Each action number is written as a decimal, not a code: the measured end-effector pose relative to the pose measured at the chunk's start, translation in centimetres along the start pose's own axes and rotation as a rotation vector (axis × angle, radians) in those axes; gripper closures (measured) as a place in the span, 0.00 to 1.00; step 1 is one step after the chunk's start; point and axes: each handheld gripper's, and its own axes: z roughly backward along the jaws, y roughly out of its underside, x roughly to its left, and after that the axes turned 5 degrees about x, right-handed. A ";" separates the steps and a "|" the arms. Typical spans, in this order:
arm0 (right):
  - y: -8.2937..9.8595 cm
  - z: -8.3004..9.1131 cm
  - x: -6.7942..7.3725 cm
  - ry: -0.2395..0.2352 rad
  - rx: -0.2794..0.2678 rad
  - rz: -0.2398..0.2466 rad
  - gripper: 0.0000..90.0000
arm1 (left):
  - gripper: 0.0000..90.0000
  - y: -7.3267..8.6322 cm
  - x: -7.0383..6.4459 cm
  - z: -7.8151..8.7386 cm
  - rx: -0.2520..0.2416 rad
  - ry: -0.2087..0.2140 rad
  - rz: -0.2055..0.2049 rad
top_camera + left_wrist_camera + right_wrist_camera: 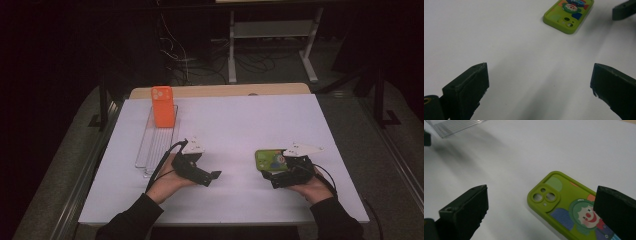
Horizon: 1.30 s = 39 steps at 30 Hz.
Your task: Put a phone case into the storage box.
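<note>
The right hand-held gripper [541, 212] hangs released just over the green phone case [571, 210], so the step looks like the approach before a grasp. The case lies flat on the bench [235, 130], well to the right of the clear slotted rack [157, 142]. Its long axis runs toward the rack, camera cutouts leading. Next, the jaws should straddle its narrow width. The left hand-held gripper [539, 85] is released, empty.

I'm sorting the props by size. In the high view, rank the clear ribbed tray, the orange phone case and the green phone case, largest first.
1. clear ribbed tray, clearly the longest.
2 and 3. orange phone case and green phone case: they look alike, and the green one is partly hidden by the right gripper, so I won't rank them.
</note>
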 end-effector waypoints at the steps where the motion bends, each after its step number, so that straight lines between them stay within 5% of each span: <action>1: -0.1 0.0 -0.1 0.003 0.006 -0.003 0.00 | 0.02 0.2 -0.1 -0.2 0.012 0.008 -0.003; 7: -0.9 -0.1 -2.3 0.020 0.058 -0.066 0.01 | 0.01 0.6 -0.2 -0.8 0.051 0.009 -0.029; 14: -1.2 -0.6 -5.9 0.069 0.081 -0.153 0.20 | 0.01 1.0 0.4 -1.3 0.066 0.024 -0.030; 23: -1.9 -0.8 -9.5 0.172 0.130 -0.182 0.57 | 0.02 1.2 0.8 -1.2 0.076 0.045 -0.017; 26: -1.7 -1.1 -10.7 0.166 0.148 -0.212 0.73 | 0.02 1.3 0.7 -1.3 0.083 0.049 -0.020; 32: -1.4 -1.8 -11.6 0.167 0.220 -0.219 0.97 | 0.02 1.3 0.8 -1.2 0.071 0.058 -0.002; 39: -1.2 -2.5 -11.7 0.162 0.270 -0.193 0.98 | 0.02 1.4 0.8 -1.2 0.078 0.059 -0.003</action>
